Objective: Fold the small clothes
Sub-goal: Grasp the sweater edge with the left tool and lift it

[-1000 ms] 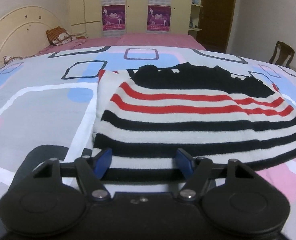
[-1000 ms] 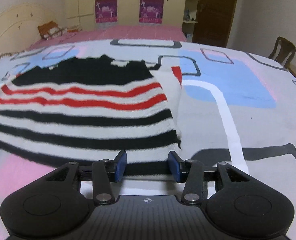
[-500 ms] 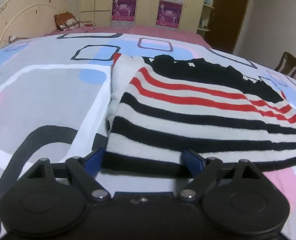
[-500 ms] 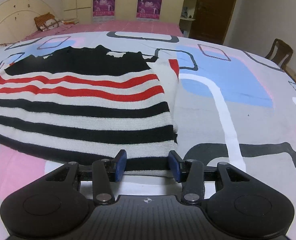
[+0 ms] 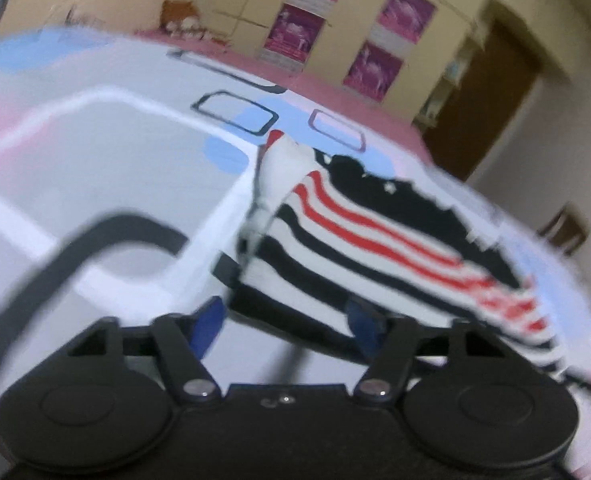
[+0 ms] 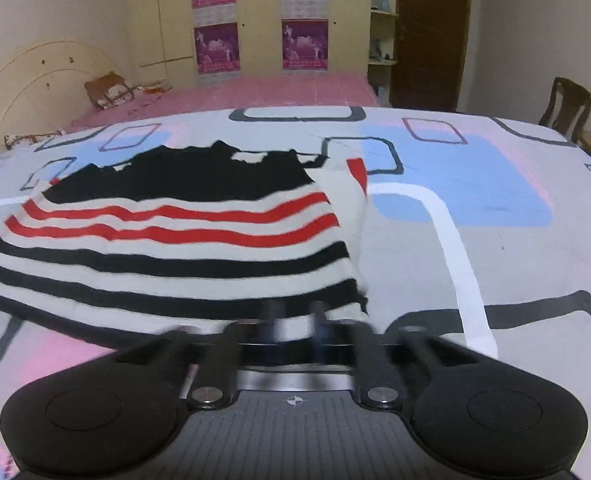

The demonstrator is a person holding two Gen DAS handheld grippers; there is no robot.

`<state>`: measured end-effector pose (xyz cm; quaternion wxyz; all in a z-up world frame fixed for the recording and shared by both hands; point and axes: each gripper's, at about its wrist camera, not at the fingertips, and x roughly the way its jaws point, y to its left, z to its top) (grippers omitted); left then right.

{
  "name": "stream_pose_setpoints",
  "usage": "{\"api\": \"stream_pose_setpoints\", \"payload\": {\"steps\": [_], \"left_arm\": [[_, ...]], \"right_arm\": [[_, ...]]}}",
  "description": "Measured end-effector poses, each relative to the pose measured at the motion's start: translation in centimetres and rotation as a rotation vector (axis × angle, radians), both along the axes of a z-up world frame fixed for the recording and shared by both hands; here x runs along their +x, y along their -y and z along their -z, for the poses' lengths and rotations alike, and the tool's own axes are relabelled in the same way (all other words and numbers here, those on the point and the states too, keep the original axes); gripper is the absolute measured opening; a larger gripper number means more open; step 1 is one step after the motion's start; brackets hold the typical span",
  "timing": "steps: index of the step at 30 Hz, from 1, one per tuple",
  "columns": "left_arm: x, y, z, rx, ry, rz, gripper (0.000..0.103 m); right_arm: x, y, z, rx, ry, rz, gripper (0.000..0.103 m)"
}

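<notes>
A small sweater point(image 5: 375, 240) with white, black and red stripes lies flat on the patterned bedsheet point(image 5: 95, 168). My left gripper point(image 5: 285, 324) is at the hem's left corner, tilted, and its jaws are closing with the black hem between them. The blue pads point(image 5: 209, 326) stand apart from the cloth. In the right wrist view the sweater point(image 6: 175, 248) spreads to the left. My right gripper point(image 6: 295, 318) is at the hem's right corner. Its jaws are closing, blurred and close together, and they pinch the hem.
The bedsheet point(image 6: 495, 260) stretches wide to the right of the sweater. Behind it is a pink bed point(image 6: 235, 92) with a curved headboard point(image 6: 35, 80). A wooden chair point(image 6: 567, 104) stands at the far right, near a dark door point(image 6: 427, 32).
My left gripper slid to the hem's left corner and rolled, so its view now tilts; its jaws widened, then narrowed. My right gripper's jaws came together on the hem.
</notes>
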<state>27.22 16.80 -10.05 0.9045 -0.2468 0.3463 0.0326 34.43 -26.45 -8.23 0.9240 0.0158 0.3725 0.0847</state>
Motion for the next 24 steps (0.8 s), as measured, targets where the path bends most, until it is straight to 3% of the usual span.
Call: {"api": "stream_pose_setpoints", "payload": {"steps": [5, 10, 19, 22, 24], "left_arm": [[0.0, 0.0, 2.7, -0.258, -0.005, -0.094, 0.051], [1.5, -0.3, 3.9, -0.323, 0.064, -0.162, 0.051], [5.4, -1.8, 5.3, -0.381, 0.146, -0.226, 0.039], [6.6, -2.5, 5.7, -0.417, 0.147, -0.236, 0.031], [7.2, -2.8, 5.8, -0.432, 0.144, -0.224, 0.02]], "right_arm": [[0.4, -0.8, -0.5, 0.089, -0.014, -0.021, 0.004], [1.9, -2.2, -0.4, 0.149, -0.048, -0.039, 0.004], [6.4, -7.3, -0.2, 0.217, -0.077, -0.109, 0.004], [8.0, -9.4, 0.0, 0.204, -0.083, -0.142, 0.004], [8.9, -10.7, 0.3, 0.193, -0.091, -0.157, 0.004]]}}
